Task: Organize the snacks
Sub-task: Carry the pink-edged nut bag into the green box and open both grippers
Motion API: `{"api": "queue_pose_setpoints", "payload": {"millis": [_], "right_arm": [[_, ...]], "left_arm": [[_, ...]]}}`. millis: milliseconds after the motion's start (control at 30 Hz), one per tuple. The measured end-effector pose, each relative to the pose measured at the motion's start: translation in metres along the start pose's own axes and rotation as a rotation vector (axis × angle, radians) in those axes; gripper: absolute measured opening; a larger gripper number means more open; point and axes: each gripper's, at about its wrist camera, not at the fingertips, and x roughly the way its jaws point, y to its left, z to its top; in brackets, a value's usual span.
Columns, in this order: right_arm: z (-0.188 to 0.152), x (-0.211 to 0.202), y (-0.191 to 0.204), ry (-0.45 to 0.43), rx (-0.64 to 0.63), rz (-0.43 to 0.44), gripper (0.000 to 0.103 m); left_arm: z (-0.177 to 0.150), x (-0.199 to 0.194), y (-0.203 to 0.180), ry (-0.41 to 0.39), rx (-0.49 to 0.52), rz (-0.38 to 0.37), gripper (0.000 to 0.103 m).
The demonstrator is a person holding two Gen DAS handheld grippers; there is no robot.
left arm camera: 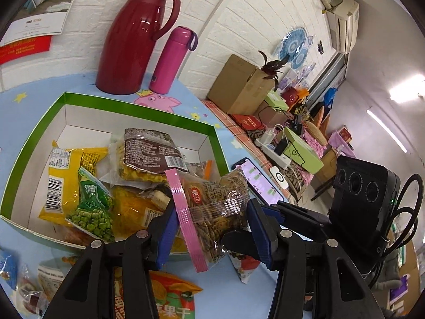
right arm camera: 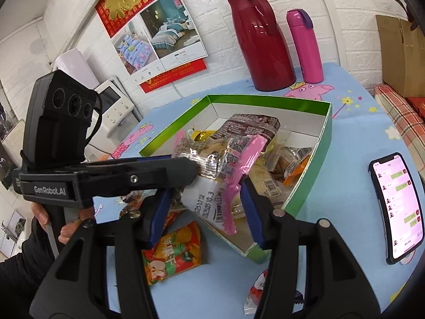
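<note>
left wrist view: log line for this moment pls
packet | left tool shut on it | right tool at it, grip unclear | at box edge

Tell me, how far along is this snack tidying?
Partly done. Several packets already lie in the green box. In hand: a pink-edged packet sits in the left gripper's jaws over the box's near edge, with the right gripper beside it. Left: the fruit chips bag and small packets on the tablecloth.

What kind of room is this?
Probably a lived-in home room or small shop: a dark red thermos jug on a cartoon-print blue tablecloth, a bedding-advert wall calendar, stacked cardboard boxes.
</note>
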Motion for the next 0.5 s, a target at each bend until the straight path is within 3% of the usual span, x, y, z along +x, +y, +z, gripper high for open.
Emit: {"api": "queue_pose_setpoints", "payload": {"millis": [100,133,300,500], "right_arm": [[-0.001,-0.003,-0.003,-0.026,0.010,-0.003,0.074],[-0.002,-0.006,-0.003,-0.041,0.004,-0.013,0.075],[-0.005,-0.021,0.004,-0.088,-0.010,-0.032,0.081],[-0.007,-0.037,0.022,-0.097,-0.014,-0.023,0.081]], "left_arm": [[-0.006,-0.008,0.004,-0.051,-0.021,0.083,0.090],[-0.007,-0.012,0.004,-0.074,-0.027,0.104,0.094],[-0.014,-0.032,0.004,-0.114,-0.023,0.187,0.098],[-0.027,-0.060,-0.009,-0.127,-0.023,0.223,0.098]]}}
